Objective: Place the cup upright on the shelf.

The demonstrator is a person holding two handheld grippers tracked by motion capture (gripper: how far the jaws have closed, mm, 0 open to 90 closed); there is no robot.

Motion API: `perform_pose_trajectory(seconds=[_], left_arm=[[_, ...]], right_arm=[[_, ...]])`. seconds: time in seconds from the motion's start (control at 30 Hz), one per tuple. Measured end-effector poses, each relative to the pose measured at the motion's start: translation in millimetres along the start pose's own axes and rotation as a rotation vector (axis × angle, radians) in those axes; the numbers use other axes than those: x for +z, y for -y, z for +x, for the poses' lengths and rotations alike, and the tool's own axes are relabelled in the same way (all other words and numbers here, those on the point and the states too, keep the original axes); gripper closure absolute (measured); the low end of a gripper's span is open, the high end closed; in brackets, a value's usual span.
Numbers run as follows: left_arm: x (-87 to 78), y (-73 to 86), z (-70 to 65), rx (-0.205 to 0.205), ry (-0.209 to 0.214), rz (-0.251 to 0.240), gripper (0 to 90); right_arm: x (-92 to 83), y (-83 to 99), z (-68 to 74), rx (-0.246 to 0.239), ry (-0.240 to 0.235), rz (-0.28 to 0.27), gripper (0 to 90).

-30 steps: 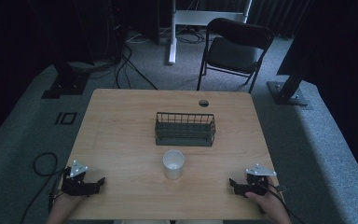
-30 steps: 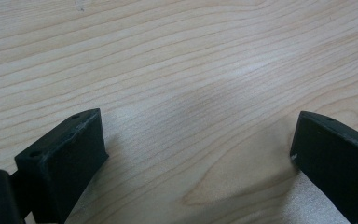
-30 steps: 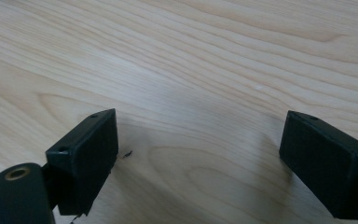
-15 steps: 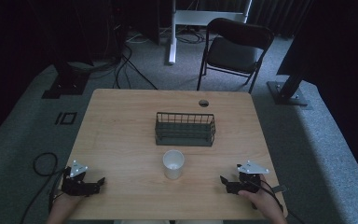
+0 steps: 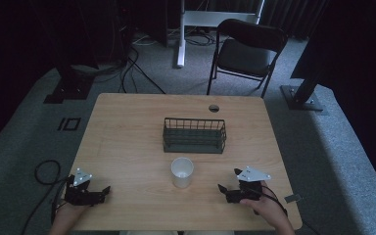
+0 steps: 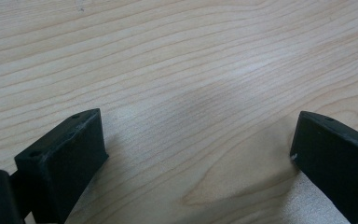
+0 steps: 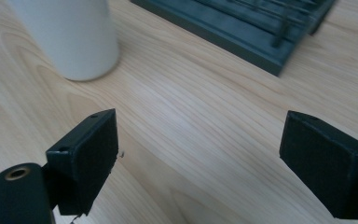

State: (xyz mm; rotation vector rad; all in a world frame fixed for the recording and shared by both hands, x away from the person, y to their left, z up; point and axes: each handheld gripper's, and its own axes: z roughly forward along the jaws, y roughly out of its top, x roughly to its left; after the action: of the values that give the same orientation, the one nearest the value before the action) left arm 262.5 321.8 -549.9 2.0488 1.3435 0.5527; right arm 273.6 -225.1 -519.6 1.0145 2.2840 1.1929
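High view: both tools rest spread wide and empty, the left gripper (image 5: 100, 192) at seven o'clock, the right gripper (image 5: 227, 182) at five. The white cup (image 5: 182, 172) stands between them, the wire basket (image 5: 194, 135) at its twelve o'clock.

The white cup (image 7: 67, 35) runs off the frame's top edge.

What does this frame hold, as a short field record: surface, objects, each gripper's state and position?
surface: wooden table
cup: white cup, upright, near the front centre
basket: dark wire basket, behind the cup, apart from it
left gripper: left gripper, open, front left, nothing between its jaws
right gripper: right gripper, open, front right, angled toward the cup
background: folding chair
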Motion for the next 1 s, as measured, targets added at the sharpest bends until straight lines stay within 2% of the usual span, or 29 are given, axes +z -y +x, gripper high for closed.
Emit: perform_pose_trajectory(seconds=[0.03,0.07,0.13,0.33,0.43,0.67,0.77,1.0], left_arm=[[0.0,0.0,0.0,0.000,0.000,0.000,3.4],[0.0,0.0,0.0,0.000,0.000,0.000,3.4],[0.0,0.0,0.0,0.000,0.000,0.000,3.4],[0.0,0.0,0.0,0.000,0.000,0.000,3.4],[0.0,0.0,0.0,-0.001,0.000,0.000,3.4],[0.0,0.0,0.0,0.000,0.000,0.000,3.4],[0.0,0.0,0.0,0.000,0.000,0.000,3.4],[0.0,0.0,0.0,0.000,0.000,0.000,3.3]], right_arm=[[0.0,0.0,0.0,0.000,0.000,0.000,11.3],[3.9,-3.4,4.2,-0.011,-0.030,-0.012,11.3],[5.1,-4.5,5.7,-0.017,-0.036,-0.013,11.3],[16.1,-14.1,21.3,-0.056,-0.107,-0.035,11.4],[19.1,-17.2,25.6,-0.064,-0.125,-0.044,11.3],[30.9,-33.2,40.7,-0.092,-0.186,-0.098,11.3],[36.2,-38.5,45.8,-0.103,-0.201,-0.118,11.3],[48.8,-47.2,52.5,-0.088,-0.216,-0.160,11.3]])
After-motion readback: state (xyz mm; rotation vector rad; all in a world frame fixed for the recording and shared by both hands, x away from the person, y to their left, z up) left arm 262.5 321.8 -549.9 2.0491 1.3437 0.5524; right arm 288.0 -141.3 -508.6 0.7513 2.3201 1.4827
